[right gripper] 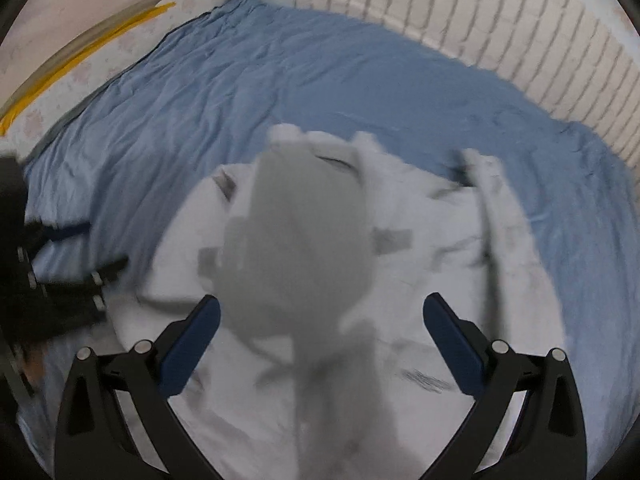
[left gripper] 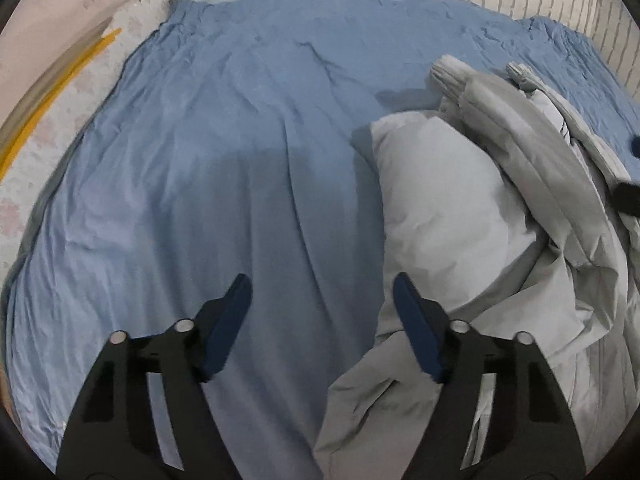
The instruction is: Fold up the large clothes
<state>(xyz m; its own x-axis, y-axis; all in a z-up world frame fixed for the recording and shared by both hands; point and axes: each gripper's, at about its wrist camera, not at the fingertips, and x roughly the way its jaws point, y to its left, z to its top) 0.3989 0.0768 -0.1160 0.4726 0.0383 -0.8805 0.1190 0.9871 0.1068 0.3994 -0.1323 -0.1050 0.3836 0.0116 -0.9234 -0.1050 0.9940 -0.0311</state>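
The crumpled pale grey jacket with ribbed cuffs point(left gripper: 472, 216) lay in a heap on the wrinkled blue bedsheet point(left gripper: 224, 152). It sat ahead and right of the left gripper point(left gripper: 322, 292), whose jaws stood apart with nothing between them, only sheet beneath. From the right wrist view, blurred, the jacket point(right gripper: 320, 248) lay directly below and ahead of the right gripper point(right gripper: 320, 312), its jaws wide apart, pads clear of the cloth. The left gripper point(right gripper: 80, 256) showed off to the left. A white brick wall point(right gripper: 500, 28) stood beyond the sheet.
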